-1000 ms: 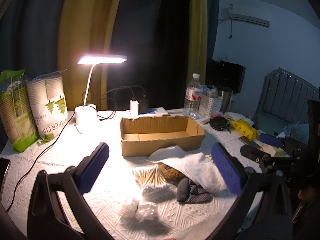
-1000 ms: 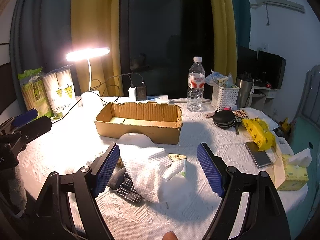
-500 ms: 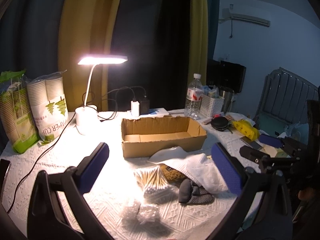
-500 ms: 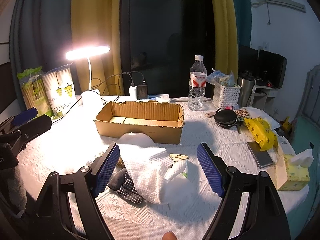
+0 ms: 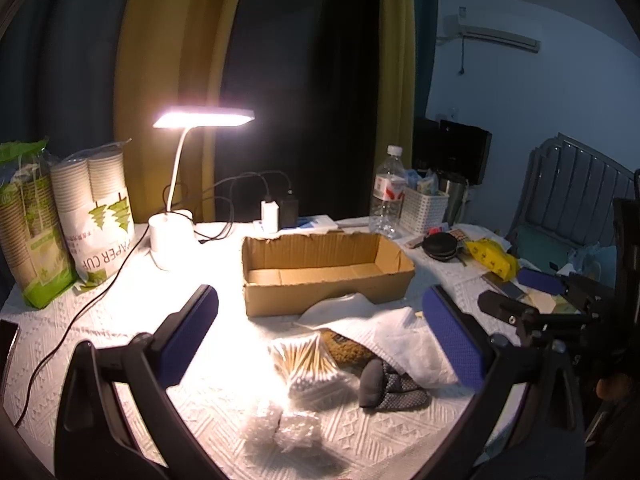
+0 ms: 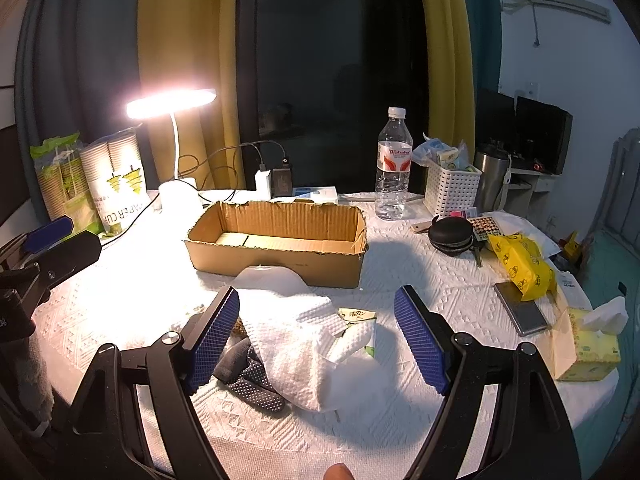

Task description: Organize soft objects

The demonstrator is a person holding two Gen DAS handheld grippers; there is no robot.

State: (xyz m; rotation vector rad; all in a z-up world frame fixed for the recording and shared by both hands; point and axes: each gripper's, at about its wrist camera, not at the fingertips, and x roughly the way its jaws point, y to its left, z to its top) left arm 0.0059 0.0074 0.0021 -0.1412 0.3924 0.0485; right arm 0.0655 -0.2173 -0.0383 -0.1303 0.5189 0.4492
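Note:
An empty cardboard box point(image 5: 324, 268) point(image 6: 280, 240) stands mid-table. In front of it lies a pile: a white towel point(image 5: 404, 340) point(image 6: 308, 344), a grey dotted glove point(image 5: 388, 388) point(image 6: 248, 376), a brown fuzzy item point(image 5: 344, 350), a bag of cotton swabs point(image 5: 308, 364) and bubble wrap point(image 5: 284, 432). A white mask point(image 6: 268, 278) leans at the box front. My left gripper point(image 5: 320, 332) is open and empty above the pile. My right gripper point(image 6: 316, 332) is open and empty over the towel.
A lit desk lamp point(image 5: 172, 216), paper cup packs point(image 5: 100, 216), a water bottle point(image 6: 394, 168), a white basket point(image 6: 450, 192), a black round case point(image 6: 450, 236), a yellow pack point(image 6: 520, 268), a phone point(image 6: 520, 312) and a tissue box point(image 6: 588, 348) surround the work area.
Both grippers have drifted very slightly; the view shifts a little. Nothing was picked up or moved.

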